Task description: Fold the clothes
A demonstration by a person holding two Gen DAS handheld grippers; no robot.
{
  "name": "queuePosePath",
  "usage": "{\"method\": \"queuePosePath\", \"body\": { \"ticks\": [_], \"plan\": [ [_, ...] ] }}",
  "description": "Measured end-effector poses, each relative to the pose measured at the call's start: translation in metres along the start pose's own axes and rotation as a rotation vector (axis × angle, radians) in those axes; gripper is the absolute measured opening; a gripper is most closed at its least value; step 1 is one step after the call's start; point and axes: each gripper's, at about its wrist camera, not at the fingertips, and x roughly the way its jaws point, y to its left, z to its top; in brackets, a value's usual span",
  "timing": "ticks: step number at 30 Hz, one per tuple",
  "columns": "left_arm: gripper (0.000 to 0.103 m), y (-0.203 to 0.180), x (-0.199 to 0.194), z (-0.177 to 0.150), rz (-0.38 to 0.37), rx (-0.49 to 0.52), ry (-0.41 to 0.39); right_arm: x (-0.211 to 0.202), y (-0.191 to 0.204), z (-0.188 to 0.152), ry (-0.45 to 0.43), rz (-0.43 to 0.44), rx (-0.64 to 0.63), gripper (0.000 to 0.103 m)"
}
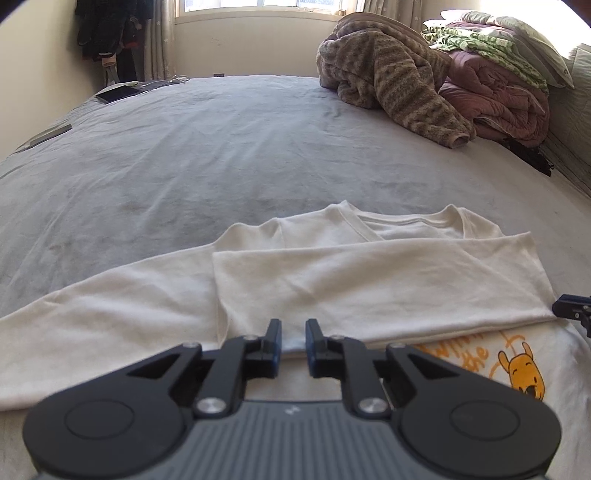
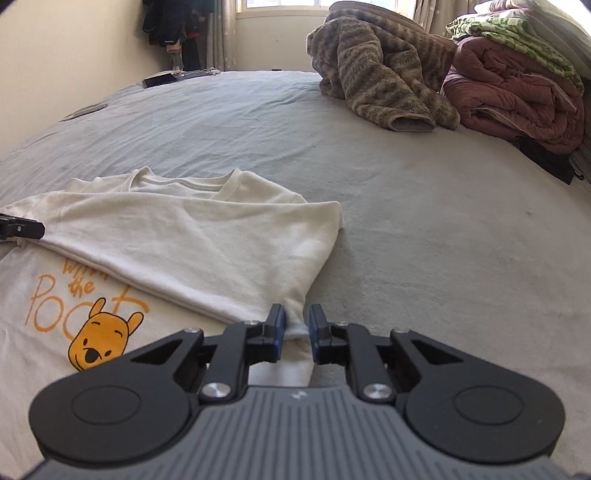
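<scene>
A cream long-sleeved shirt (image 1: 369, 288) (image 2: 184, 240) lies on the grey bed sheet (image 1: 221, 147), one sleeve folded across its chest above a yellow bear print (image 1: 524, 369) (image 2: 99, 339). My left gripper (image 1: 293, 332) sits low over the near edge of the folded sleeve. Its jaws stand a little apart, with cloth in the gap and no pad pressing on it. My right gripper (image 2: 297, 321) is at the shirt's right side, where the fabric narrows into a bunch between slightly parted jaws. The cloth touches the left pad only. Each gripper's tip shows at the edge of the other's view.
At the far right of the bed are a brown striped fleece (image 1: 391, 85) and a pile of maroon and green bedding (image 1: 495, 96). A dark tablet (image 1: 118, 92) and cables lie at the far left corner. Dark clothes (image 1: 107, 29) hang by the window.
</scene>
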Motion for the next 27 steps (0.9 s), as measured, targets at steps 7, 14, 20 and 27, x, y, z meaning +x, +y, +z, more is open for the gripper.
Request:
{"method": "queuePosePath", "body": {
  "ticks": [7,14,20,27],
  "plan": [
    [0.014,0.005,0.002,0.001,0.004,-0.018,0.003,-0.013,-0.016,-0.007,0.035,0.014,-0.102,0.037],
    [0.014,0.002,0.002,-0.001,0.015,0.004,-0.003,0.002,-0.004,-0.013,0.005,-0.028,-0.046,0.04],
    [0.014,0.001,0.003,-0.002,0.019,0.012,-0.005,0.008,0.026,-0.019,-0.094,-0.116,-0.252,0.038],
    [0.014,0.003,0.004,-0.004,0.016,0.016,-0.004,0.007,0.025,-0.017,-0.112,-0.196,-0.177,0.018]
  ]
}}
